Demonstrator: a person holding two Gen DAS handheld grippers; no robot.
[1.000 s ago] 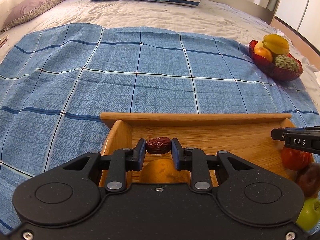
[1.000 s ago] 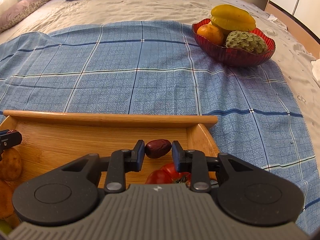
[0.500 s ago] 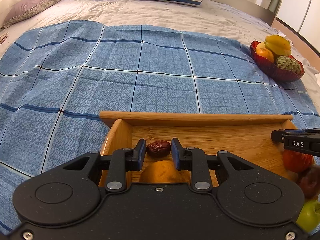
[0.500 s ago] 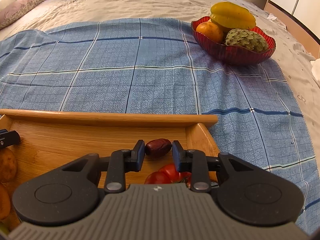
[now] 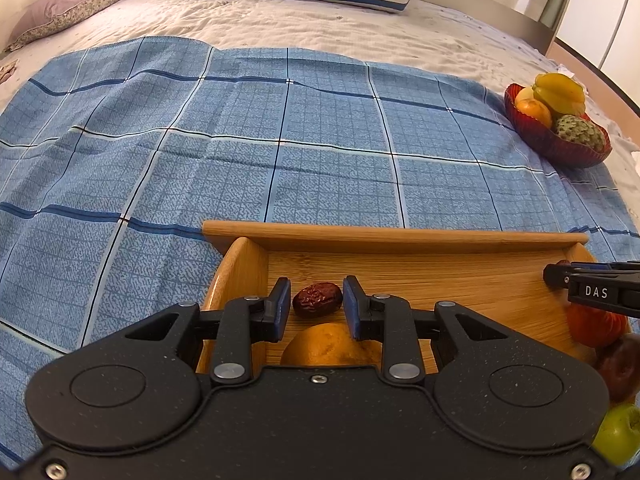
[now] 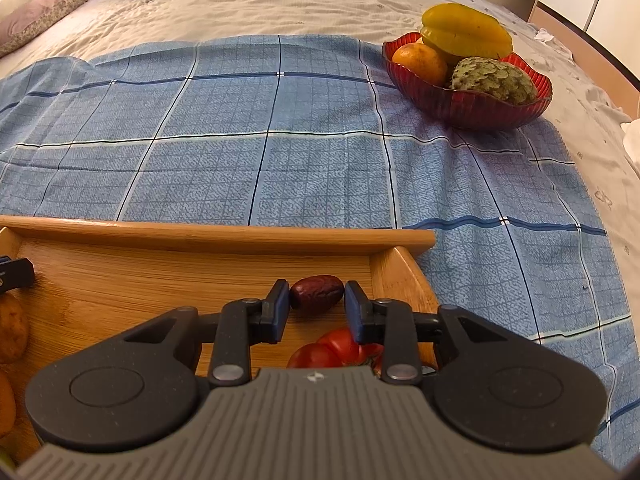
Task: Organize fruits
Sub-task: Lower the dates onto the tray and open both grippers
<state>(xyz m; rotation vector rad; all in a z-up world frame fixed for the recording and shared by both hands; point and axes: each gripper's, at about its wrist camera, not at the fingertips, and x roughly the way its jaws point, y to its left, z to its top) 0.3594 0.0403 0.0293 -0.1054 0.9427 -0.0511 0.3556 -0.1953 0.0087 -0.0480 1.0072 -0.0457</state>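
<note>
The left gripper point(image 5: 315, 305) pinches a wrinkled red date point(image 5: 317, 299) between its nearly closed jaws, over the wooden tray point(image 5: 392, 235). The right gripper point(image 6: 316, 300) holds a smoother dark date point(image 6: 317, 293) the same way, at the tray's right end.

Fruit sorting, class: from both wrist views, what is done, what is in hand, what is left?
Done: red bowl holds starfruit, orange, custard apple. In hand: left gripper brackets the left date, right gripper pinches the right date, both over the wooden tray. Left: tomato, green apple and more lie in that tray.
</note>
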